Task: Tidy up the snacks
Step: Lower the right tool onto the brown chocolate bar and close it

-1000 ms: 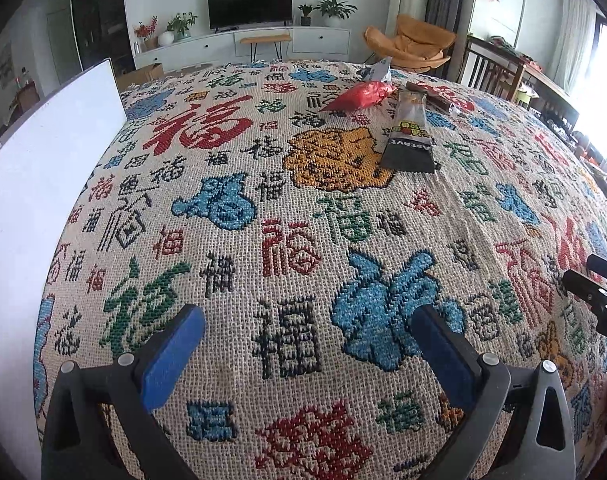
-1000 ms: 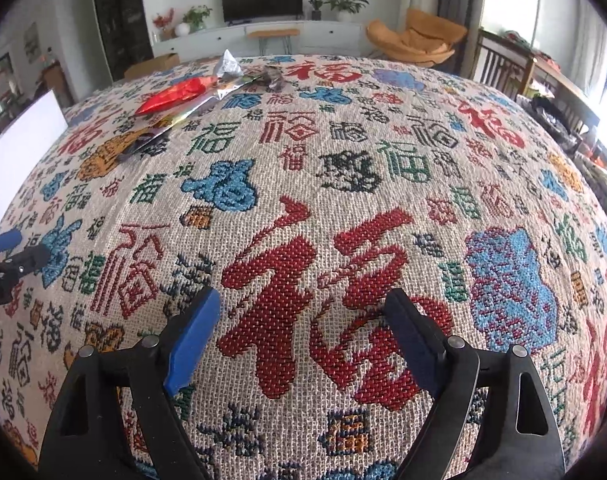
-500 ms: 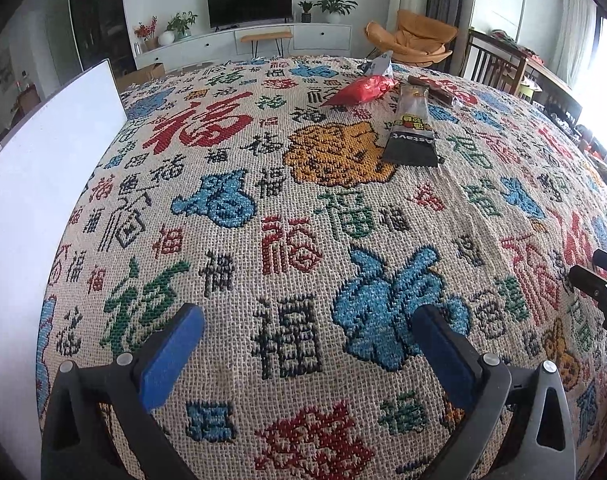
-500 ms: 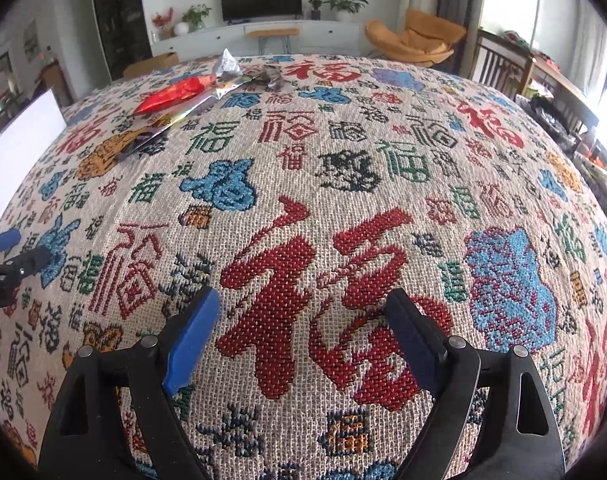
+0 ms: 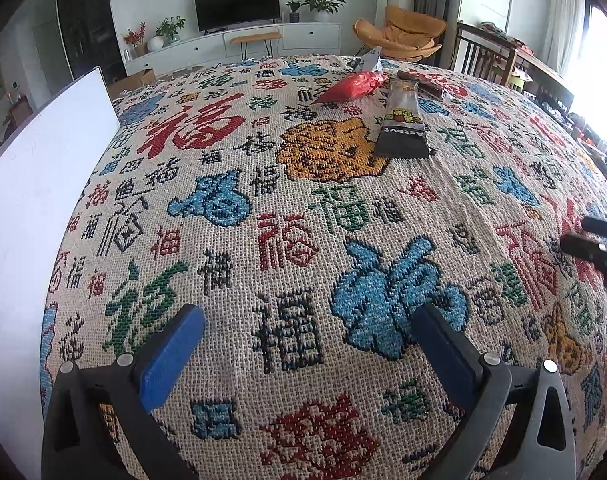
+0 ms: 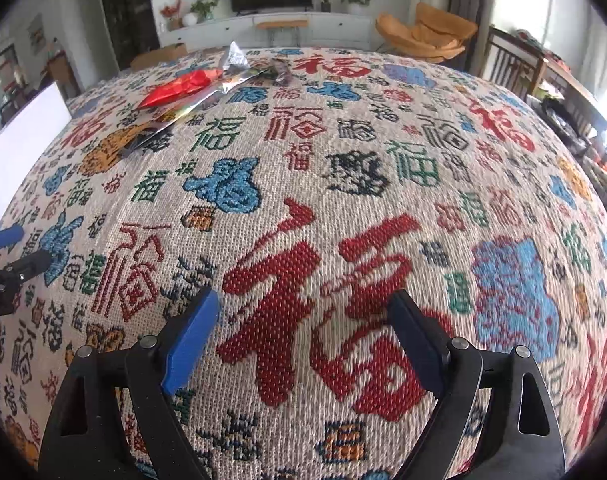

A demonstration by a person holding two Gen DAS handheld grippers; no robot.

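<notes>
- The snacks lie in a small cluster on the far part of the table: a glossy red foil snack packet (image 5: 353, 86), a long clear-and-black snack pouch with yellow and red print (image 5: 402, 124), a crinkled silver wrapper (image 5: 369, 60) and a dark brown bar-shaped packet (image 5: 421, 84).
- The red foil snack packet lies just beside the upper end of the long pouch; the silver wrapper sits behind it, and the brown packet lies just to the right of the pouch's top. Whether they touch I cannot tell.
- The black end of the pouch rests at the edge of an orange woven figure on the woven beige tablecloth covered in red, blue, green and black characters (image 5: 287, 240).
- The left gripper (image 5: 307, 332), black with blue pads, hovers above the near part of the cloth, its jaws spread wide with nothing between them, well apart from the snacks.
- The right gripper (image 6: 303, 320) hangs over a large red character, jaws likewise spread and empty.
- A flat white board (image 5: 35, 184) stands along the left edge of the table.
- Beyond the table are a black television (image 5: 237, 4), a white low cabinet (image 5: 239, 44) and an orange lounge chair (image 5: 403, 36).
</notes>
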